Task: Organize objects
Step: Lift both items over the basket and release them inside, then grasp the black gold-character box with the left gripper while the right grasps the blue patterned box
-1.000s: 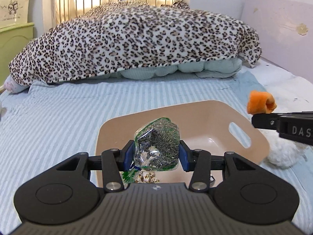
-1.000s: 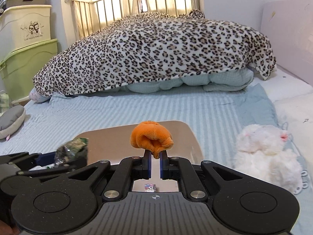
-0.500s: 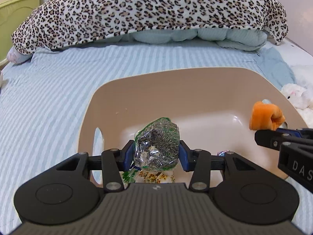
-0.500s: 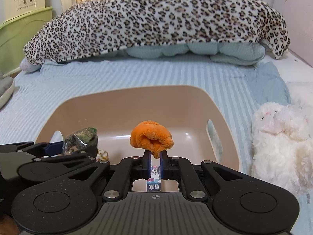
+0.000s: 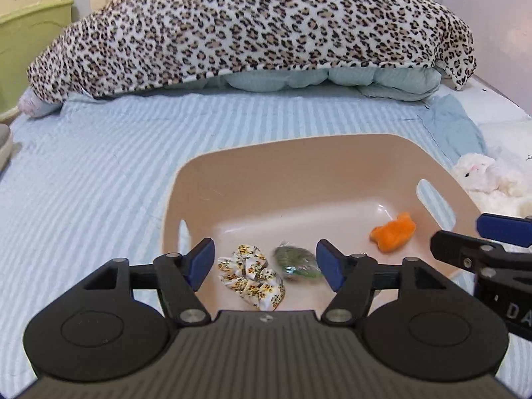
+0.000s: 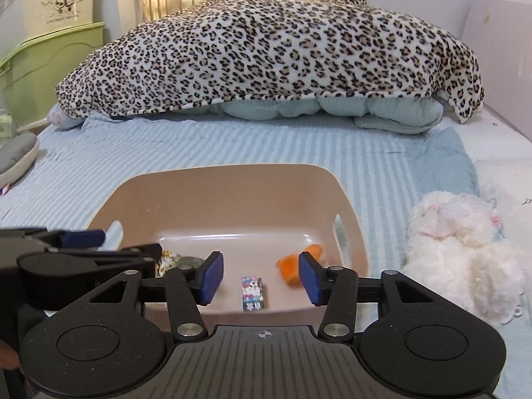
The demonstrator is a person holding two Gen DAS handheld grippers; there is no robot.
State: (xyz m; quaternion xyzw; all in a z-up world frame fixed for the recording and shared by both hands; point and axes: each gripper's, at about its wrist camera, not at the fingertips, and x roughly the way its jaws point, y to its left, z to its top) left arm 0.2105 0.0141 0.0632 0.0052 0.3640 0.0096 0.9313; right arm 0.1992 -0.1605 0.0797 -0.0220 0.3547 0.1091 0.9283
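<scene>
The bin (image 5: 299,153) is smooth, slightly glossy plastic; the blanket (image 5: 252,23) and white toy (image 6: 462,249) are fluffy plush; the sheet (image 5: 83,183) is ribbed cloth.

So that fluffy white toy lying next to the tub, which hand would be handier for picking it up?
Probably the right. The white plush toy lies on the bed just outside the beige tub, on the right gripper's side. The left gripper hangs over the tub's opposite end. Both are open and empty.
</scene>
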